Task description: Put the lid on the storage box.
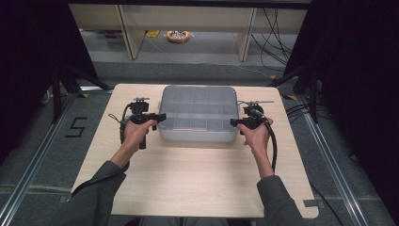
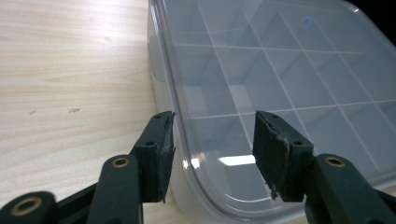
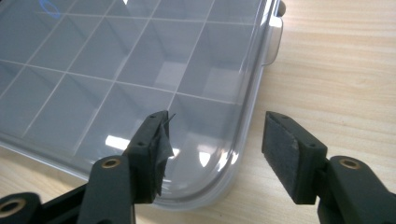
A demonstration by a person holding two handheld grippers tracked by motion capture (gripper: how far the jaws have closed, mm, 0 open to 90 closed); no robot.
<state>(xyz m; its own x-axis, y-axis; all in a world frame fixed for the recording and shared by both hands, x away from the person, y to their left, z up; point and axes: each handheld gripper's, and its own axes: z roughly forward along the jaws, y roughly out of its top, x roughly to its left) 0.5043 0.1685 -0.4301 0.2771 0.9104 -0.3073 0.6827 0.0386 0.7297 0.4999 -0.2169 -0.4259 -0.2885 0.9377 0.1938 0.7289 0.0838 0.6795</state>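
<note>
A clear plastic compartment box (image 1: 197, 113) with its lid down lies on the far middle of the wooden table (image 1: 188, 183). My left gripper (image 1: 160, 117) stands at the box's near left corner, my right gripper (image 1: 235, 122) at its near right corner. In the left gripper view the left gripper (image 2: 212, 140) is open above the lid's rounded edge (image 2: 280, 70), its pads (image 2: 163, 154) apart from it. In the right gripper view the right gripper (image 3: 215, 140) is open astride the lid's corner (image 3: 116, 60), one jaw over the lid and one over bare wood.
A latch tab (image 3: 273, 42) juts from the box's side. Bare tabletop lies in front of the box and beside it. Beyond the table are shelf legs, loose cables and a yellow roll (image 1: 178, 36) on the floor. Black stand legs (image 1: 66, 80) flank the table.
</note>
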